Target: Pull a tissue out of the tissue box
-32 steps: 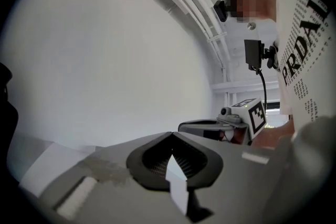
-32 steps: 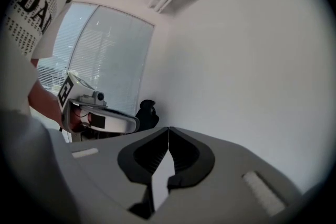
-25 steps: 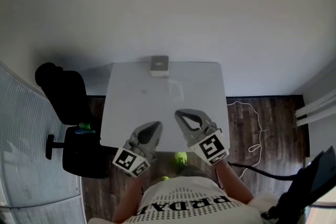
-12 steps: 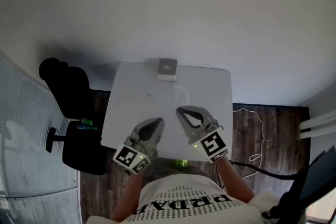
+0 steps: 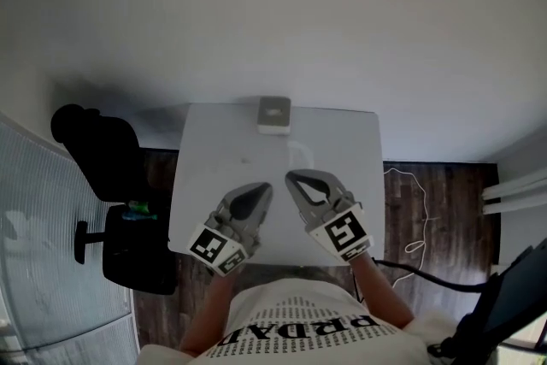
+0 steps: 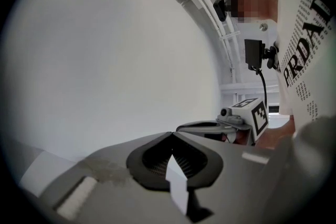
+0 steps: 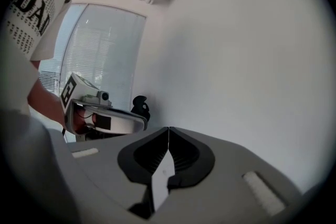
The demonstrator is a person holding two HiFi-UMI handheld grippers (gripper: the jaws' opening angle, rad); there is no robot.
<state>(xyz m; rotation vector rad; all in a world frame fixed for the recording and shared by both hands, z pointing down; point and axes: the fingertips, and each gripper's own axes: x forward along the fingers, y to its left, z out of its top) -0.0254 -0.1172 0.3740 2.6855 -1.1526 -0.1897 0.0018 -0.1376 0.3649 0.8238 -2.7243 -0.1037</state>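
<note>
Left gripper edged forward beside right gripper, both closed and empty.

It looks like a plain office: a black swivel office chair stands beside a white surface set against a bare white wall, on a dark wood-plank floor, with slatted window blinds nearby.

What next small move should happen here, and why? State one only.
Probably carry the right gripper forward across the white table toward the tissue box. Both it and the left gripper hang shut and empty over the near edge, while the box sits at the far edge.
</note>
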